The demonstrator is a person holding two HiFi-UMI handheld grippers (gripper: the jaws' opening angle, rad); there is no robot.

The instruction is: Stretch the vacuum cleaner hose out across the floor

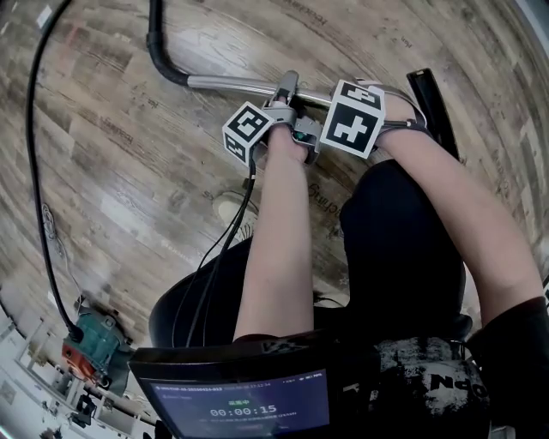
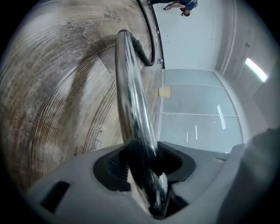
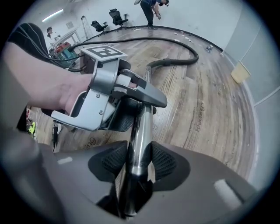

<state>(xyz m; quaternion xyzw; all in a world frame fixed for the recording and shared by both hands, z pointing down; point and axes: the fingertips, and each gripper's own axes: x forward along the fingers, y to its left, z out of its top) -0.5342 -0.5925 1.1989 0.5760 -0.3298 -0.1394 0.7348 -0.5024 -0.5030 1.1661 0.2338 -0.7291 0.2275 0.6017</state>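
A chrome vacuum wand (image 1: 232, 84) is held just above the wooden floor in front of me. Both grippers hold it side by side. My left gripper (image 1: 287, 93) has its pads closed on the wand (image 2: 129, 87), which runs away between the jaws. My right gripper (image 3: 140, 162) points down under its marker cube (image 1: 353, 118) and is shut on the same wand (image 3: 141, 131). The black hose (image 1: 159, 51) joins the wand's far end. It curves away in a wide loop (image 3: 175, 61), then comes back down the left side (image 1: 34, 171) to the teal and red vacuum body (image 1: 90, 343).
My legs and a shoe (image 1: 232, 210) are below the grippers, and a screen (image 1: 240, 403) hangs at my waist. A black bar (image 1: 433, 103) lies to the right of the grippers. Office chairs (image 3: 116, 17), a person (image 3: 151, 8) and a glass wall (image 2: 197, 122) line the room's far side.
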